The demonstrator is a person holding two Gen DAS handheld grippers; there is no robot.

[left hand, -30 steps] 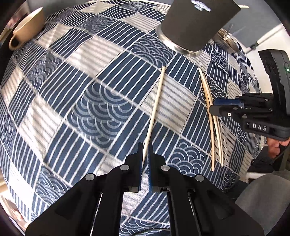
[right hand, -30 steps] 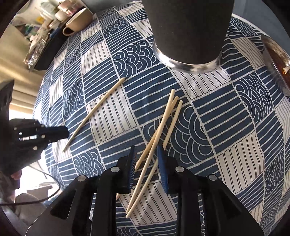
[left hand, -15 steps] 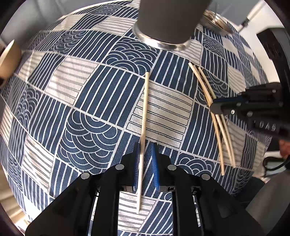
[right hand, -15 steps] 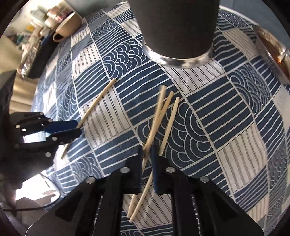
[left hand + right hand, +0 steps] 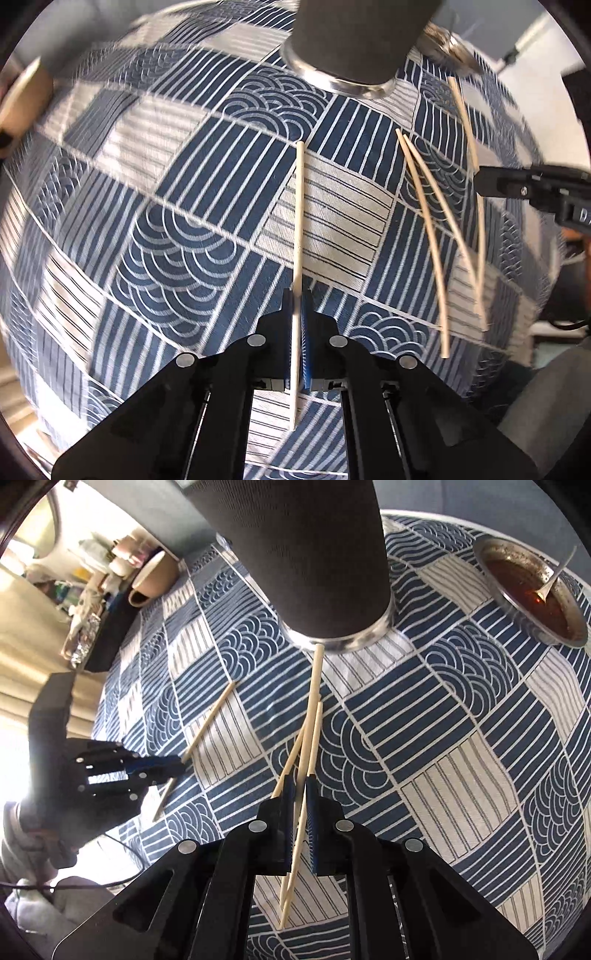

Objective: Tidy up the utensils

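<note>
Chopsticks gripped in both sets of jaws over the patterned tabletop

Left gripper (image 5: 297,314) has its jaws closed on a single chopstick (image 5: 300,206), just closing after a brief opening; right gripper (image 5: 300,794) has jaws clamped on one raised chopstick (image 5: 310,716) whose tip nears the dark cylindrical holder (image 5: 314,554), while two other chopsticks (image 5: 432,229) lie on the blue-and-white tablecloth (image 5: 461,738) beneath it, close beside the holder

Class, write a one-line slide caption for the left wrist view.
Left gripper clamps one chopstick over the blue patterned tablecloth, before a dark cylindrical holder.
</note>
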